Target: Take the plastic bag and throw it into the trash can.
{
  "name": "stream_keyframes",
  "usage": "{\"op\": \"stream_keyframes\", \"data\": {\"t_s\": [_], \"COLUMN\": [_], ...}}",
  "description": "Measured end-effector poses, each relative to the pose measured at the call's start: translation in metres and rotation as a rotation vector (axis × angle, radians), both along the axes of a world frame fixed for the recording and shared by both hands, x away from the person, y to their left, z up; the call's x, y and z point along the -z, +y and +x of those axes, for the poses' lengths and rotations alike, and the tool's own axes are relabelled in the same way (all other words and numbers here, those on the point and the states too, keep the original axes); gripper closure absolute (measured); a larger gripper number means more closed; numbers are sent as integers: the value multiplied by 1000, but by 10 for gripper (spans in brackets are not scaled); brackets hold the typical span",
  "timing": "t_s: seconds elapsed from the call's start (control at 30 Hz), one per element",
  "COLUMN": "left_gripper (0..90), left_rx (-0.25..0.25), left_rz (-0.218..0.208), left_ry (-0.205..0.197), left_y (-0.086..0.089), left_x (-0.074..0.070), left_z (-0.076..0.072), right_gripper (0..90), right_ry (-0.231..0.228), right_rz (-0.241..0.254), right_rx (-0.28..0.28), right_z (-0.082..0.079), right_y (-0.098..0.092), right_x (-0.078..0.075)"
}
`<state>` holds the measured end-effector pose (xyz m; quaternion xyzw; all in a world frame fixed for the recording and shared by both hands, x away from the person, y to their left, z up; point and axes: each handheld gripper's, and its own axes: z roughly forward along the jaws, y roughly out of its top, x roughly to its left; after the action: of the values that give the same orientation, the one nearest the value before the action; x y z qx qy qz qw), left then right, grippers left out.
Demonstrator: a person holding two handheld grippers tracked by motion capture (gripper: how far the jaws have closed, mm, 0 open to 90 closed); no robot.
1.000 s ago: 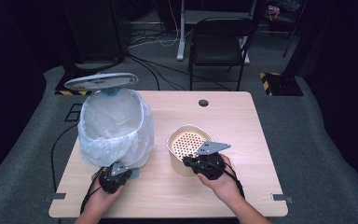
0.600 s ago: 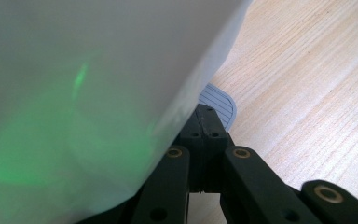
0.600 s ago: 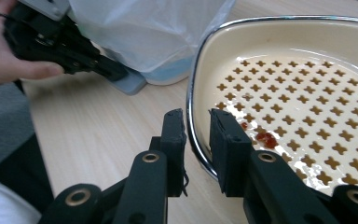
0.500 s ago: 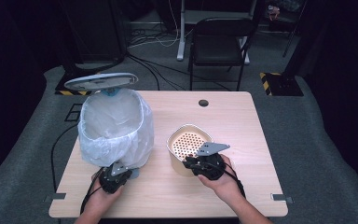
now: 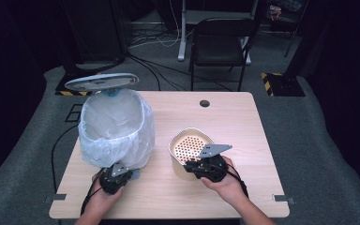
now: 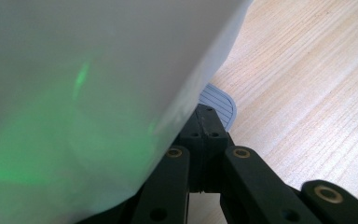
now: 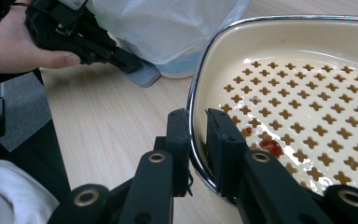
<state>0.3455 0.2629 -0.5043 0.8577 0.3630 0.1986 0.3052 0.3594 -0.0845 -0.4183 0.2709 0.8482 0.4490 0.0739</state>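
1. Bin [image 5: 116,129], lined with a white plastic bag and the biggest thing on my table [image 5: 262,140], stands at the left side with its grey lid [image 5: 101,82] raised behind it.
2. I see the cream basket [image 5: 187,152], a perforated pan with a metal rim, sitting just right of the bin near the table's front; in the right gripper view there are red smears on its holed floor.
3. Beyond the table a black chair [image 5: 222,40] and loose cables lie on the floor, well apart from my work.
4. My right gripper [image 7: 199,140] is clamped on the basket's near rim, one jaw outside the wall and one inside; its jaws have just been shifting slightly while on that rim.
5. My left gripper [image 6: 205,128] has its jaws pressed together at the bin's foot, their tips touching the small ribbed grey pedal [image 6: 221,105], with the bag bulging over them and blocking most of that view.
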Motion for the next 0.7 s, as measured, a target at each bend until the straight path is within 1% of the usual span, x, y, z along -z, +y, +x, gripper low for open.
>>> {"op": "stream_keyframes", "data": {"t_s": [0.07,0.13,0.2,0.23,0.33,0.4,0.43,0.47,0.57,0.63,0.7], "left_gripper": [900,900,900,900,900,900,900,900,900,900,900], "left_rx": [-1,0,2,4,0,0,0,4,2,3,3], "left_rz": [-2,-1,-3,1,-2,-2,-2,0,-2,1,1], "left_ry": [0,0,2,8,0,1,1,7,3,9,11], "left_y": [0,0,0,1,0,0,0,0,0,0,0], "left_x": [0,0,0,-1,0,0,0,0,0,-1,-1], "left_z": [0,0,0,0,0,0,0,0,0,0,0], "right_gripper": [791,736,705,684,626,604,582,562,513,491,470], "right_ry": [5,15,4,-10,-37,-47,-50,-53,-64,-67,-81], "right_rz": [1,10,25,29,41,48,51,52,53,51,51], "right_rx": [2,-1,5,5,27,43,63,71,111,135,164], "right_z": [-1,-4,-6,-7,-9,-9,-8,-8,-6,-5,-5], "right_y": [0,-2,-3,-5,-11,-17,-21,-24,-38,-45,-55], "right_x": [0,-2,-5,-9,-17,-22,-24,-25,-27,-28,-28]}}
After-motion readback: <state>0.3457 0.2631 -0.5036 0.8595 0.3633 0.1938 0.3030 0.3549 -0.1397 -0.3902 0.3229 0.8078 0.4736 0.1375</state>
